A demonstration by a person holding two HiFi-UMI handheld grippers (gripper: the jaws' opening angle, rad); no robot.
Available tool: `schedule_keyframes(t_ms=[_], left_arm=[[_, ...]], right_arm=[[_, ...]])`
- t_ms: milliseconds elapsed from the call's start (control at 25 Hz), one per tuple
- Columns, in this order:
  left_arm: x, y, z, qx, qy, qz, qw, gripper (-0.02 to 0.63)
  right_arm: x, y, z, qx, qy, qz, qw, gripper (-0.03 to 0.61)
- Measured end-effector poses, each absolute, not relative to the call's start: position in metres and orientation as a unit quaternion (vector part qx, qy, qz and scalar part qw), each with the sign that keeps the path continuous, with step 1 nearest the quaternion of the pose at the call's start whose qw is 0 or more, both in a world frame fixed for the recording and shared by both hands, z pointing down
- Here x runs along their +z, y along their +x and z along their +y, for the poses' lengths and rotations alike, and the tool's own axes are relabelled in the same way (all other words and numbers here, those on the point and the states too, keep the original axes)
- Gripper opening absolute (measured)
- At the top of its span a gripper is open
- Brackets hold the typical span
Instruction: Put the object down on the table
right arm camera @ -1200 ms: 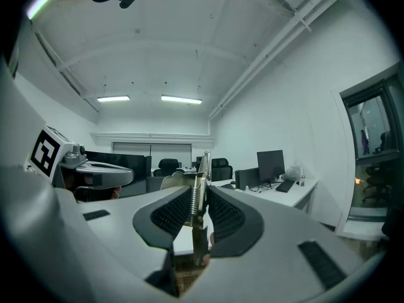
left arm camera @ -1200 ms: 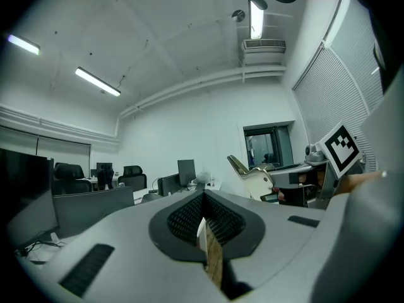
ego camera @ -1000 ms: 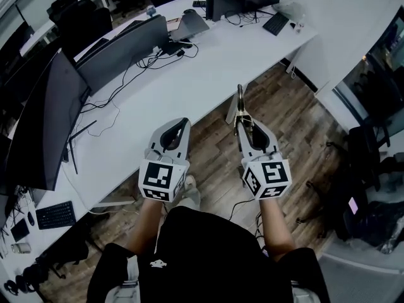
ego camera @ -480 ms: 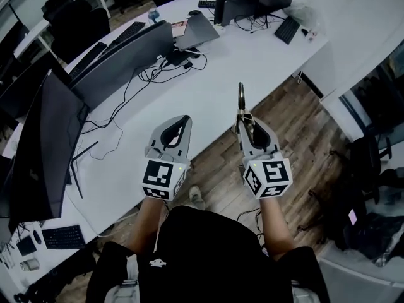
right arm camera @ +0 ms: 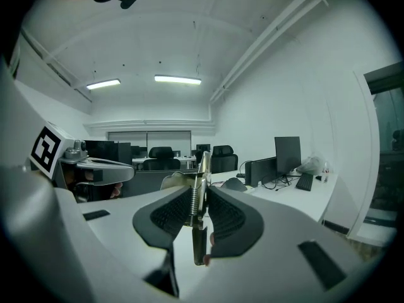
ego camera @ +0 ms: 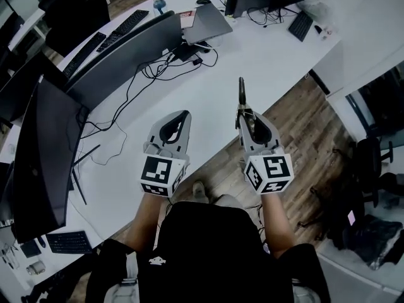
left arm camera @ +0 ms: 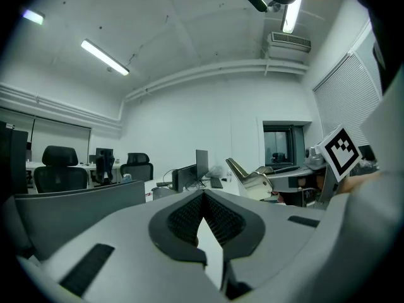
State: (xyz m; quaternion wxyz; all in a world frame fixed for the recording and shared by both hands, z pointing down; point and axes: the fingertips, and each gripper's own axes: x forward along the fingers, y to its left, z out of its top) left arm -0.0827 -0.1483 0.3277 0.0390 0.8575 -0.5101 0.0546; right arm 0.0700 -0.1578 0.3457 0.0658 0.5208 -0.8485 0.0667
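Note:
A slim metal hand tool [ego camera: 241, 92] with a spring [right arm camera: 201, 169] sticks out forward from my right gripper [ego camera: 243, 117], which is shut on it [right arm camera: 198, 202]. The tool's tip reaches over the front part of the white table [ego camera: 218, 84]. My left gripper [ego camera: 182, 117] is level with the right one, over the table's front edge. Its pads meet at the tips with nothing between them [left arm camera: 202, 196]. Each gripper shows in the other's view: the right one with the tool [left arm camera: 252, 178] and the left one [right arm camera: 95, 167].
Dark monitors [ego camera: 120, 49] stand along the table's far side, with a bigger one [ego camera: 44, 144] at the left. A laptop [ego camera: 211, 21], keyboards [ego camera: 301, 24], and loose cables [ego camera: 164, 68] lie further back. Wooden floor [ego camera: 303, 125] lies below the grippers' rear.
Both grippers have moved forward together, from above the wooden floor to over the table's front edge. The right gripper keeps its hold on the tool; the left stays shut.

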Motion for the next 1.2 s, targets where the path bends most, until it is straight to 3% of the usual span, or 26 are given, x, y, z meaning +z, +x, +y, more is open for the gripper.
schedule_keyframes(t_ms=[680,1200], left_arm=[[0.383,-0.102,-0.197,0.078,0.830,-0.543,0.097,0.012],[0.442,-0.107,-0.215,0.103,0.794,-0.579,0.154,0.012]], right_arm=[[0.410,0.037,-0.219,0.102,0.456,-0.874,0.135,0.094],[0.514,0.017,-0.245,0.131,0.359,-0.887,0.260,0.094]])
